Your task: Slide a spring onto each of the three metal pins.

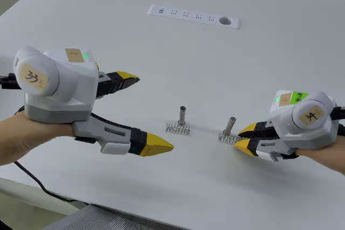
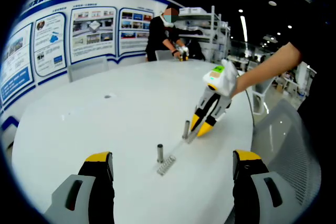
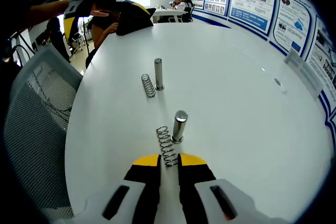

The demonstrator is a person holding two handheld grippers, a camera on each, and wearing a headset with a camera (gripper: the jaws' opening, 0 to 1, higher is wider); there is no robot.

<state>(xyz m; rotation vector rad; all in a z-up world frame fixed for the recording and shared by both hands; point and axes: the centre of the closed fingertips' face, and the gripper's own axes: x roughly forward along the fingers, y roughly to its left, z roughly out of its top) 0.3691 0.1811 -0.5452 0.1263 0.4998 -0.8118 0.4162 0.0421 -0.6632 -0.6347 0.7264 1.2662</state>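
Note:
Two upright metal pins stand on the white table, one in the middle (image 1: 182, 115) and one further right (image 1: 230, 125). A spring (image 1: 178, 128) lies flat beside the middle pin. Another spring (image 1: 228, 138) lies at the foot of the right pin. My right gripper (image 1: 247, 138) is low on the table, its yellow tips closed on that spring's near end (image 3: 169, 161), just short of the pin (image 3: 179, 125). My left gripper (image 1: 142, 111) hovers wide open at the left with nothing between its jaws. From it I see the middle pin (image 2: 160, 152) and its spring (image 2: 166, 166).
A white power strip (image 1: 193, 16) lies at the far side of the table. A black cable (image 1: 32, 180) hangs off the near left edge. A mesh chair (image 3: 37, 114) stands by the table edge. People stand beyond the table's far side (image 2: 164, 30).

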